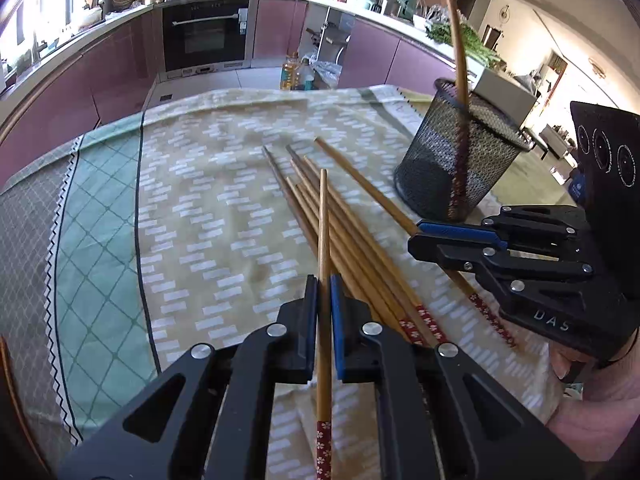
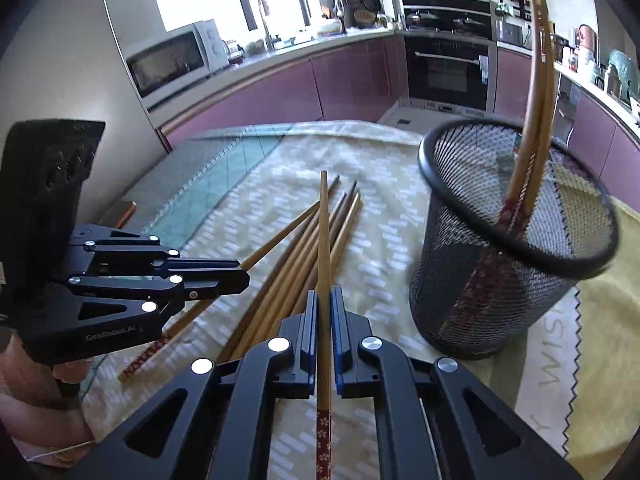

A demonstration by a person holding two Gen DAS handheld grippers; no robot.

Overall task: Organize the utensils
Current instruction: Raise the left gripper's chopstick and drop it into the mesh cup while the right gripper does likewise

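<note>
Several wooden chopsticks with red flowered ends lie in a loose pile on the patterned cloth; they also show in the right wrist view. My left gripper is shut on one chopstick that points forward over the pile. My right gripper is shut on another chopstick, and it shows at the right of the left wrist view. A black mesh cup stands at the right with two chopsticks upright in it. The left gripper shows at the left of the right wrist view.
The cloth covers a table; its far edge drops to the kitchen floor. Purple cabinets and an oven stand behind. Oil bottles sit on the floor beyond the table. The cup stands close to the right of my right gripper.
</note>
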